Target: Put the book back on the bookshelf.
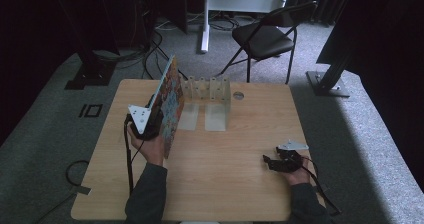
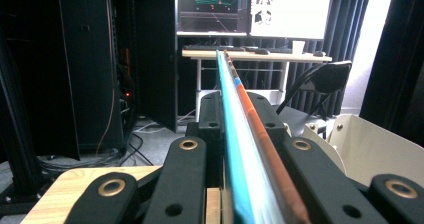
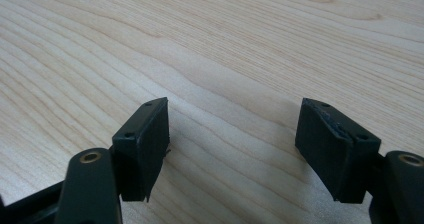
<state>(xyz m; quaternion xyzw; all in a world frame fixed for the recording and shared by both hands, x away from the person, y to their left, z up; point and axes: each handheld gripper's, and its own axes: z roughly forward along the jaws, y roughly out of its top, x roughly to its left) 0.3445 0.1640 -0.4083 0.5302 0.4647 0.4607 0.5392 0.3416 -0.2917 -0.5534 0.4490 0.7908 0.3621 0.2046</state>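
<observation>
your right gripper rests on the table at about four o'clock, jaws spread over bare wood. your left gripper, at nine o'clock, is pinching a thin colourful book held upright on its edge, just beside the clear rack at twelve o'clock. the slots are hard to make out, so the book's edge could catch a divider and tip the rack, or twist in that narrow pinch.

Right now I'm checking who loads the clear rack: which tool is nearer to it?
Left. The left tool holds a book right beside the rack; the right tool rests open, nearer the person.
</observation>
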